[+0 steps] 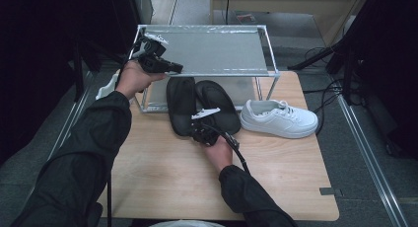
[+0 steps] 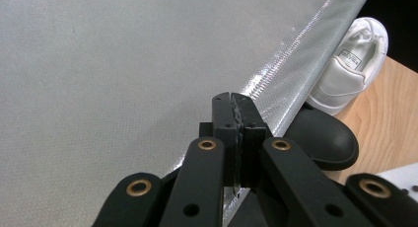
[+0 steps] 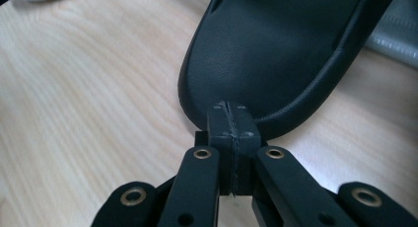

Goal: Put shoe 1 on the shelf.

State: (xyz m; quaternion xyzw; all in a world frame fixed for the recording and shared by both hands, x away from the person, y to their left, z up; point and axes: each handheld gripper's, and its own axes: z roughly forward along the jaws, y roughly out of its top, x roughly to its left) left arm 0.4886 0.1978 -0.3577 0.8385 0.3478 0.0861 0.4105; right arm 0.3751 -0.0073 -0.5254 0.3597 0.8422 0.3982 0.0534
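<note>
On wooden table (image 1: 162, 172): right gripper (image 3: 230, 119) closed empty at black slipper (image 3: 276, 54) heel; left gripper (image 2: 232, 108) closed empty over shelf rack (image 1: 212, 49); bare front edge.

Desk (image 1: 162, 172): light wood-grain top with rounded corners, bare across the near half.

Rack (image 1: 268, 56): silvery frame carrying a flat grey mesh shelf, standing on the far part of the desk, its legs resting on the top.

Black slippers, two: left slipper (image 1: 180, 104) and right slipper (image 1: 218, 104), lying side by side and touching, soles down, toes partly under the rack's front edge, heels toward the near side.

White sneaker (image 1: 278, 119): upright on its sole, laced, just right of the right slipper, beside the rack's front right leg.
</note>
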